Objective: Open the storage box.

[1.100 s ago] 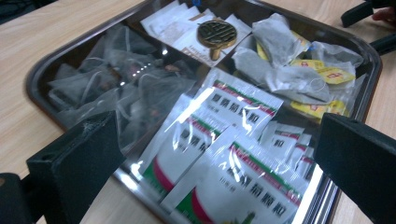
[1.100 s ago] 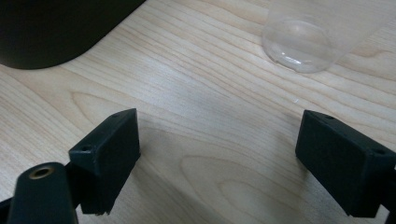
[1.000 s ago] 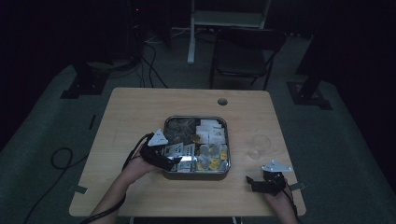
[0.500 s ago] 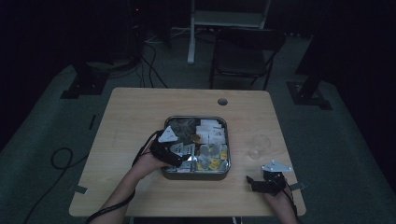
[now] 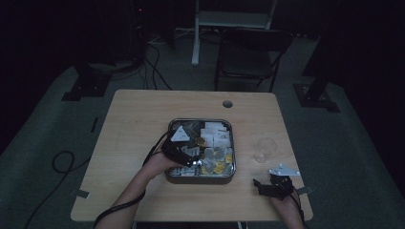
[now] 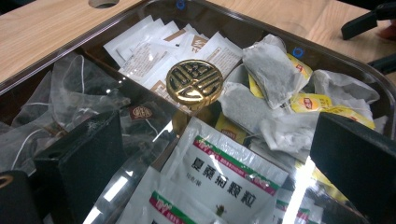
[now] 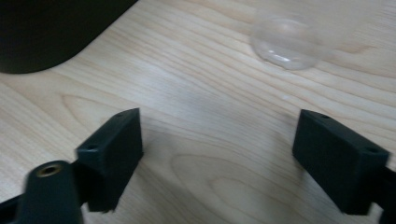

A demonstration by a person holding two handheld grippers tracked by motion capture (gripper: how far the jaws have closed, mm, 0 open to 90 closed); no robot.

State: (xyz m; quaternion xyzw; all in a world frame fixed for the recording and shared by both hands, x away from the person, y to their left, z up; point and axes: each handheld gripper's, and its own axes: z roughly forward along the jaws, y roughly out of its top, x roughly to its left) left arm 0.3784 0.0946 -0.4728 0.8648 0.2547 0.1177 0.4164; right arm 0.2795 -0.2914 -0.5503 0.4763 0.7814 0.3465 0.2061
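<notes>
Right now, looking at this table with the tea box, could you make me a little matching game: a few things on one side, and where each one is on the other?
Things:
1. gold knob
2. clear glass cup
3. left gripper
4. right gripper

Places:
A. on bare table wood, right of the box
B. at the middle of the box's clear lid
C. jaws apart over the box
D. near the table's front right corner, jaws apart over bare wood

Pairs: 1-B, 2-A, 3-C, 4-D
</notes>
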